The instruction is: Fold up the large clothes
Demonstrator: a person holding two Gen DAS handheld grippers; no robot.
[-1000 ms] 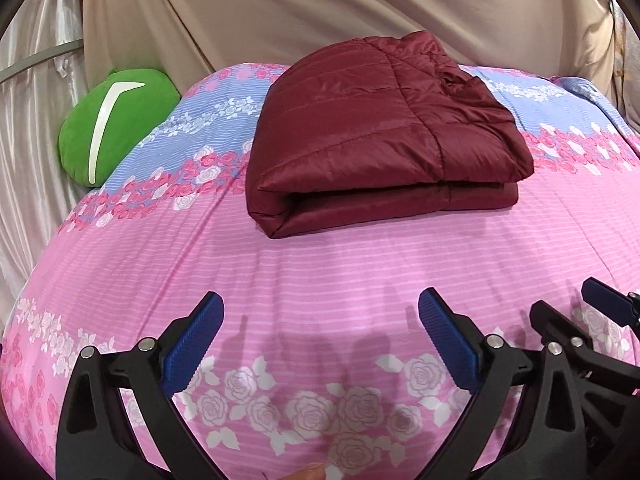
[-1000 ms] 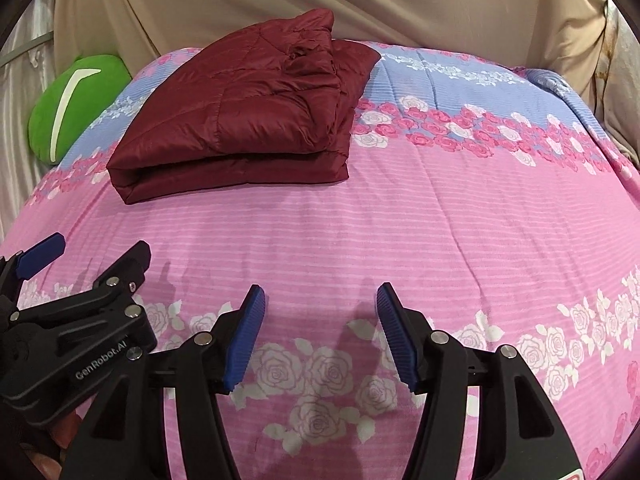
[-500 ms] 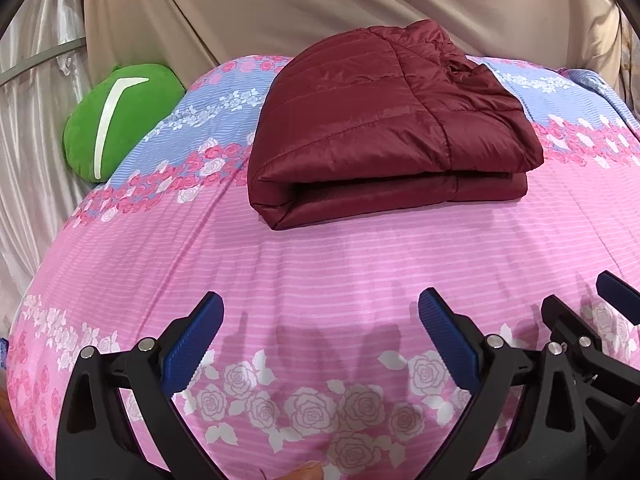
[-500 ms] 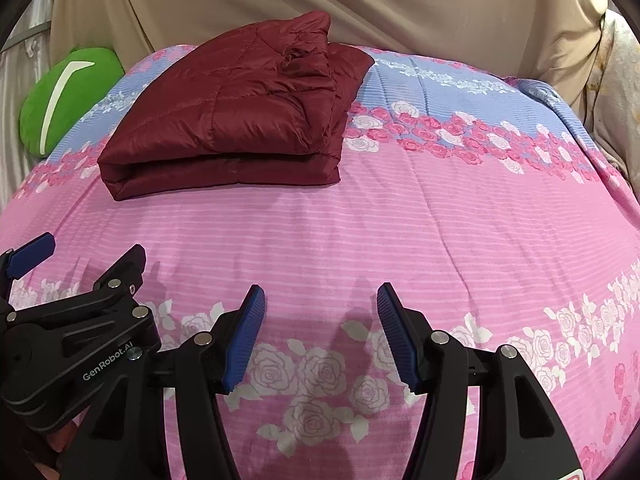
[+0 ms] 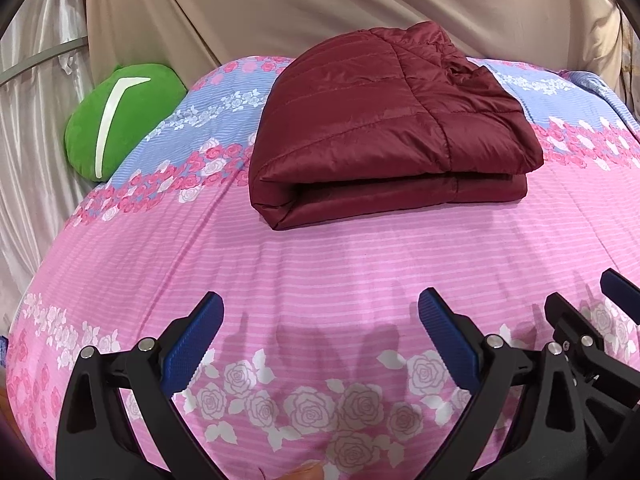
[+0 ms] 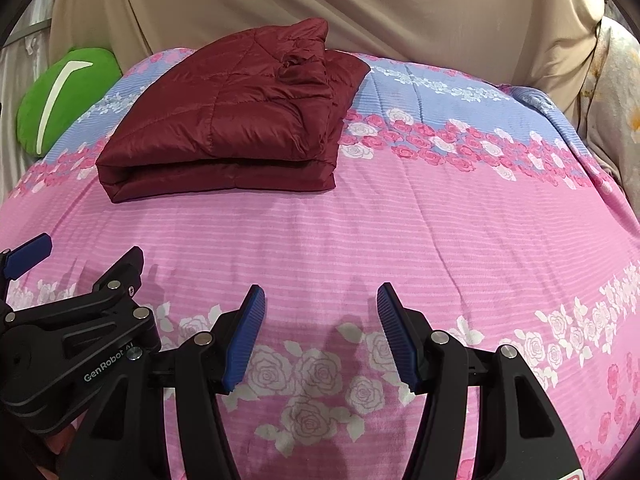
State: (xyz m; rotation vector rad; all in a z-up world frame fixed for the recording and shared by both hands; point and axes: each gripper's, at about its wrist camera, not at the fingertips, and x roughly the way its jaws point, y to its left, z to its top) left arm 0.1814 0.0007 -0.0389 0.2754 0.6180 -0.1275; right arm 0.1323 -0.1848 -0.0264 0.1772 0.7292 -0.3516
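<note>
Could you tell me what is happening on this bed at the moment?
A dark red quilted jacket lies already folded into a neat stack on the pink floral bedspread. Both handheld grippers, left gripper and right gripper, hover open and empty above the near part of the bed, touching nothing. A green cushion sits at the far left edge.

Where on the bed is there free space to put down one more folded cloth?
The widest bare patch is the pink striped bedspread right of the folded maroon jacket, up to the blue band. A second strip lies between the jacket and the open left gripper and right gripper. The far-left corner is tight: green cushion beside the jacket.
</note>
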